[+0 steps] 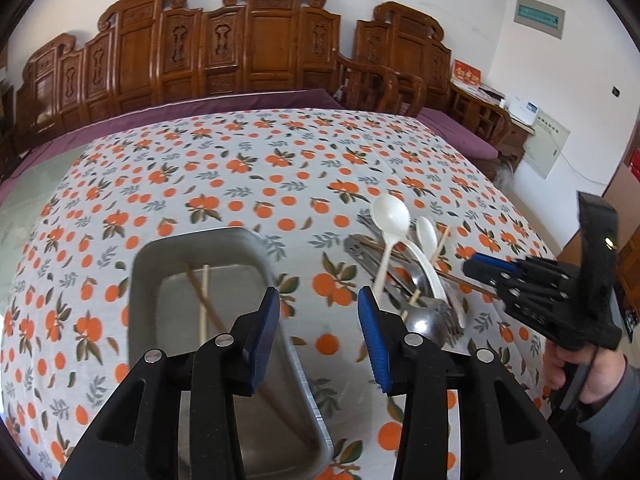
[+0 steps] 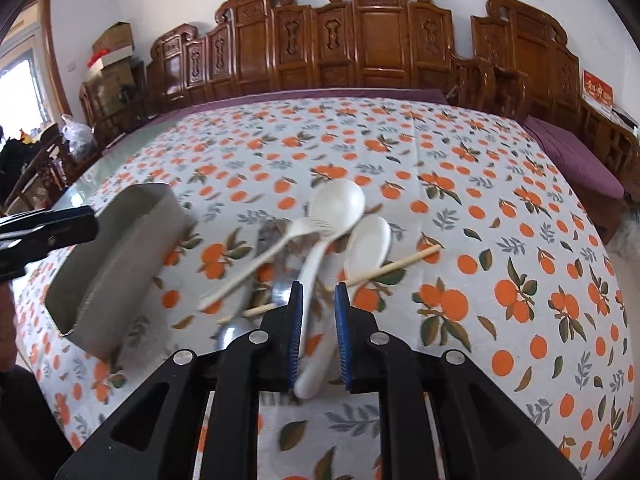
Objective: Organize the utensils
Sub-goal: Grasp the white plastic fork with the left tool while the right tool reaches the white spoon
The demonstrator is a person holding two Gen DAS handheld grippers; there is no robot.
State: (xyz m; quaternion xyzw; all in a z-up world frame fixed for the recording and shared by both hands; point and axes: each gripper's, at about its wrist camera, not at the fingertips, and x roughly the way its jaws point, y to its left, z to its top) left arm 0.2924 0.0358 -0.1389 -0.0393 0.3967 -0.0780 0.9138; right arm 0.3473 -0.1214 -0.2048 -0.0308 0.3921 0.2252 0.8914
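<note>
In the left wrist view, the left gripper [image 1: 318, 334] fills the bottom of the frame with its blue-padded jaws spread wide and nothing between them. Beneath and behind its left jaw sits a rectangular stainless-steel tray [image 1: 142, 300], lower centre-left, with two chopsticks [image 1: 205, 300] lying crossed inside it, one pale and one dark brown. To the right of centre, a heap of utensils rests on the orange-patterned tablecloth [image 1: 240, 168]: a large white plastic spoon [image 1: 390, 216], a smaller white spoon [image 1: 427, 236] just beside it, metal spoons and forks [image 1: 434, 316] underneath, and more chopsticks poking out. At the right edge, the right gripper [image 1: 474, 266] reaches toward this heap.

In the right wrist view, the right gripper [image 2: 318, 336] sits at bottom centre with its jaws partly closed, a narrow gap between them. The handle of the large white spoon [image 2: 336, 204] runs through that gap; whether the pads actually press on it is unclear. A white plastic fork [image 2: 280, 240] lies across the heap to the left, a pale chopstick [image 2: 400, 266] to the right. The tray [image 2: 120, 264] stands at centre-left, blurred. A carved wooden bench [image 2: 380, 40] lines the top.
</note>
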